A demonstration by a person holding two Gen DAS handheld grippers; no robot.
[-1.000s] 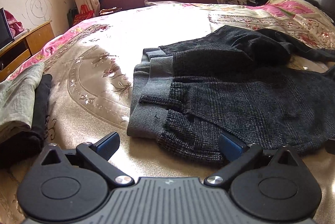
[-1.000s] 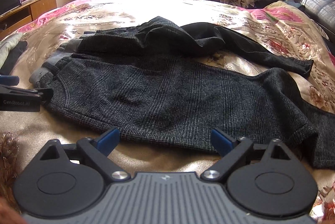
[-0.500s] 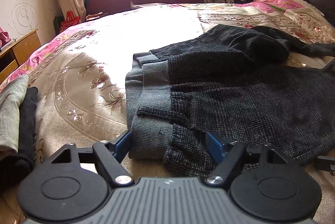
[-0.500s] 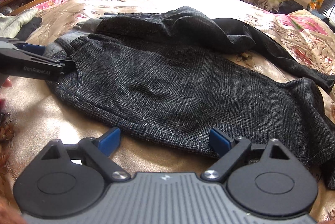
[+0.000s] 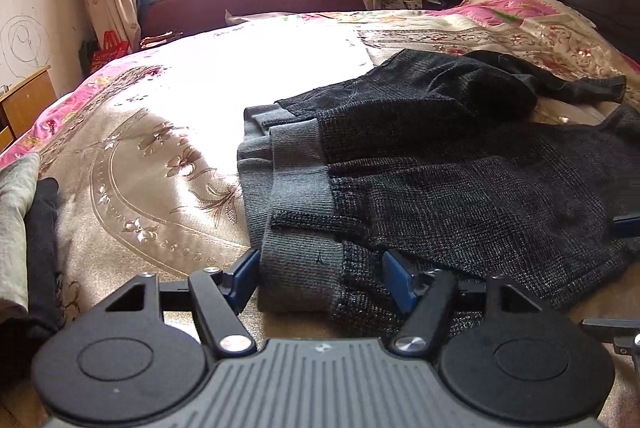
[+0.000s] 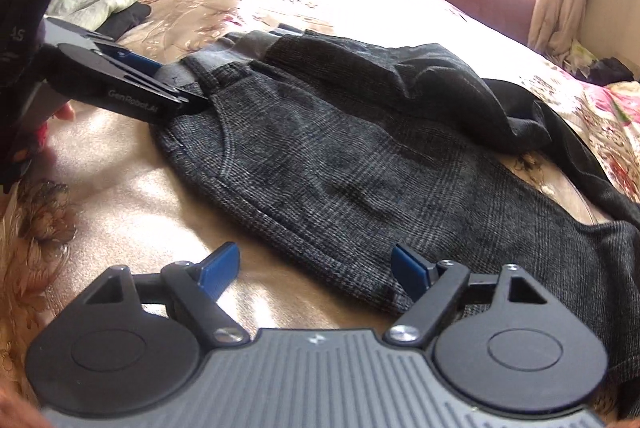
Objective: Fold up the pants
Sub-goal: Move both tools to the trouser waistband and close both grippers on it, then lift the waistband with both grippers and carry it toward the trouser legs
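Nearest, the left claw [image 5: 318,278] has just narrowed around the grey waistband corner of the pants [image 5: 460,180], its blue fingers [image 5: 245,270] either side of the ribbed band, though whether they pinch it yet I cannot tell. The right claw [image 6: 316,270] has just been closing too but stands released, the hem-side edge of the pants running between its fingers without being pressed. Beyond both, the dark checked pants lie spread and rumpled across the bed [image 5: 160,132], with a folded pile of clothes [image 5: 20,228] near its left edge.
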